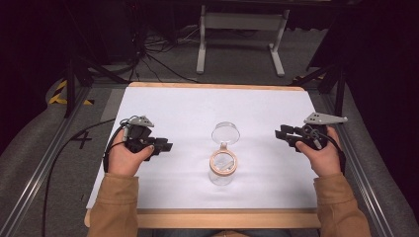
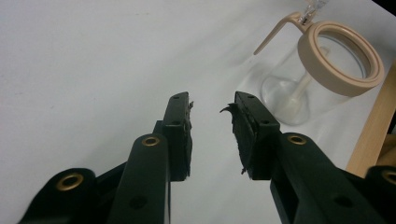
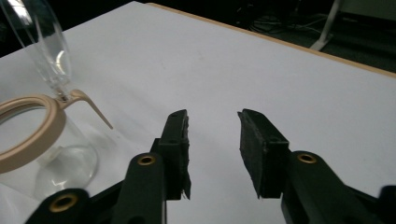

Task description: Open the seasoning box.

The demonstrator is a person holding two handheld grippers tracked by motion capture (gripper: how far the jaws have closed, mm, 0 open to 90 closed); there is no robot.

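The clear glass jar [image 1: 222, 170] stands near the front middle of the white table [image 1: 188, 106], its beige rim ring [image 1: 223, 162] bare and its hinged clear lid [image 1: 226, 132] flipped up behind. The left gripper [image 1: 165, 145] and right gripper [image 1: 282, 134] flank it well apart, jaws spread and empty. The raised lid could probably drop shut, or the light jar tip, if a jaw clips the beige lever [image 2: 273, 33]. Nothing else stands on the table.

White table sheet [image 1: 188, 106], floor cables [image 1: 153, 47]
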